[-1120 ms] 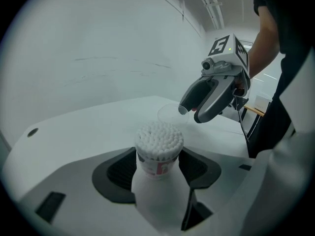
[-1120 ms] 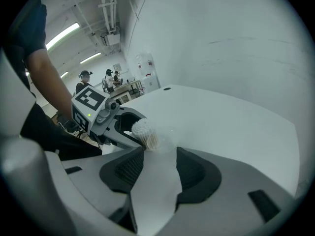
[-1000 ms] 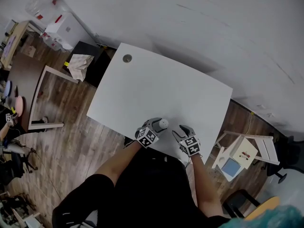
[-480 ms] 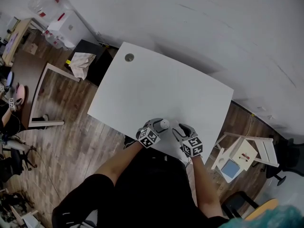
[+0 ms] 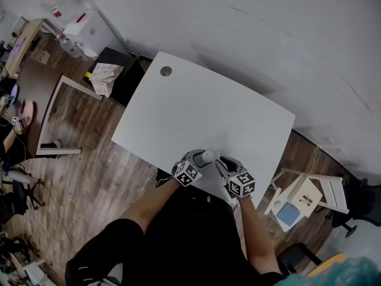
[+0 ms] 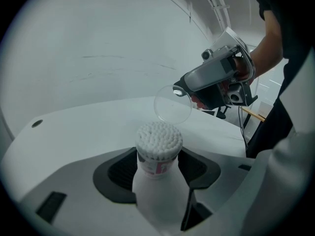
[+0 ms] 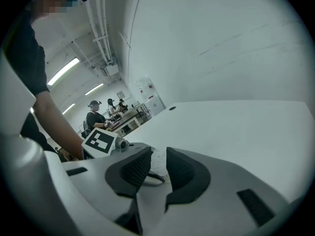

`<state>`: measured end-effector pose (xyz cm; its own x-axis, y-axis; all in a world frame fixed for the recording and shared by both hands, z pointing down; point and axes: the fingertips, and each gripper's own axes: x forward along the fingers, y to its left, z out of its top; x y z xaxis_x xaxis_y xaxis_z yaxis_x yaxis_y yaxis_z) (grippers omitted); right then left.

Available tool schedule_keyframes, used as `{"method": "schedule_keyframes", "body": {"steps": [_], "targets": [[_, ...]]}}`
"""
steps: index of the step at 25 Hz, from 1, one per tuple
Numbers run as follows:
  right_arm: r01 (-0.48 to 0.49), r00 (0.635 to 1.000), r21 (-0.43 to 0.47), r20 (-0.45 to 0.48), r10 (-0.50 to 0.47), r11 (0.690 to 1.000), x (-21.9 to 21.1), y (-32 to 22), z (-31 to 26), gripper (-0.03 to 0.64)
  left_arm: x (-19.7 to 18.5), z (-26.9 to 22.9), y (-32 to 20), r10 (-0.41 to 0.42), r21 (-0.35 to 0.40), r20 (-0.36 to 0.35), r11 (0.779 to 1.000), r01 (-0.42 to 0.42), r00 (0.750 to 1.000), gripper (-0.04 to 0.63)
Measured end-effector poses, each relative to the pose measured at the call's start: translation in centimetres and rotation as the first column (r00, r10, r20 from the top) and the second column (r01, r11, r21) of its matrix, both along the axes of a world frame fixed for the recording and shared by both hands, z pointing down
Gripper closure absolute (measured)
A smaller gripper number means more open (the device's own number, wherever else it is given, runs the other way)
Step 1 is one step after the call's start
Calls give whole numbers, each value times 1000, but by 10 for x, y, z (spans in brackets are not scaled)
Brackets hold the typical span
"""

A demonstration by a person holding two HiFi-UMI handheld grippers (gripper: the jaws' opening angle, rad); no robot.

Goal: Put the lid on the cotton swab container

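Observation:
The cotton swab container (image 6: 157,154) is a white bottle with its top packed with swab tips. It stands upright between the jaws of my left gripper (image 6: 157,170), which is shut on it. In the head view it is a small white shape (image 5: 205,155) near the table's front edge. The clear round lid (image 6: 172,105) hangs tilted just beyond and above the container, apart from it. My right gripper (image 6: 189,93) has it by the rim. Its jaws are closing, and the lid's edge (image 7: 153,180) lies between the pads of my right gripper (image 7: 155,168).
The white table (image 5: 202,106) has a round cable hole (image 5: 166,71) at its far left corner. A white wall runs behind it. A small white stool (image 5: 303,195) stands on the wooden floor at the right. People (image 7: 93,117) are at benches far off.
The right gripper has edged a little left toward the left gripper and the container. The left gripper has stayed in place with the container in it.

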<state>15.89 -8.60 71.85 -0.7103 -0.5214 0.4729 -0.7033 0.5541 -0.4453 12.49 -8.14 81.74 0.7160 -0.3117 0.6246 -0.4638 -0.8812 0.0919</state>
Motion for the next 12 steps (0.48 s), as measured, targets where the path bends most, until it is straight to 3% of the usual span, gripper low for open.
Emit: {"method": "schedule_keyframes", "body": {"steps": [7,12], "targets": [[11,999,-6,44,-11,1000,-14,0,-1,508,-2,1,0,-25,-5,-10,1000,25,1000,330],[72,997,45,-18,-71,996,-25,1,4,508,-2,2,1,-33,-9,-12,999,33,999,330]]}}
